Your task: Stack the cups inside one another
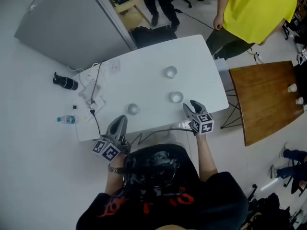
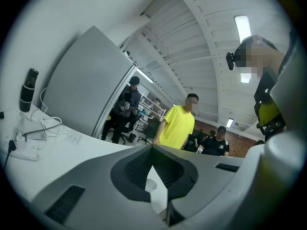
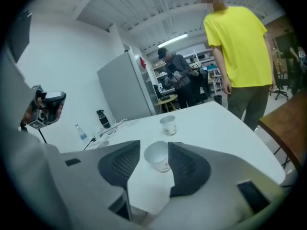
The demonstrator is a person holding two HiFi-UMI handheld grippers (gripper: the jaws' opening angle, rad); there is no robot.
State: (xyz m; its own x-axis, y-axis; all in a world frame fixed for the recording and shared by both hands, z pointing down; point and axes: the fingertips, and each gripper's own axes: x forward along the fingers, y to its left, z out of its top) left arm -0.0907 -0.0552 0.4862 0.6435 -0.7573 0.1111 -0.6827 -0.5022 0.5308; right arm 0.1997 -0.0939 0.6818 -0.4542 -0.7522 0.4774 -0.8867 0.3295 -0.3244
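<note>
White table [image 1: 144, 75] fills the work area, with three paper cups standing apart on it, none nested yet.

Nearest me:
- left claw [image 1: 120, 122] sits at the near edge with its tips together and nothing in them. Left cup [image 1: 133, 109] is just ahead of it, showing through the gap below the tips in the left gripper view [image 2: 150, 185].
- right claw [image 3: 153, 145] is partly apart, narrow rather than wide, and empty. Middle cup [image 3: 157, 156] lines up between the jaws but sits just beyond the tips, upright, pads not on it. Head view agrees: cup [image 1: 176, 97] just ahead of the claw [image 1: 191, 108].

Further out: far cup [image 3: 168, 124] is upright, well apart from the other two. Cables and a power strip [image 1: 93, 92] sit on the table's left end. Past the far edge stands a person in a yellow shirt [image 1: 259, 8].

Risks, my read:
- the right gap looks barely wider than the cup, so going in as is, a jaw could clip the rim and tip or skid it. Empty paper cup, nothing to hold it down.
- a hard squeeze would ovalise the rim, and then it won't drop cleanly into the next cup.
- the left claw has to open before it can take the left cup, or it just shoves it along.
</note>
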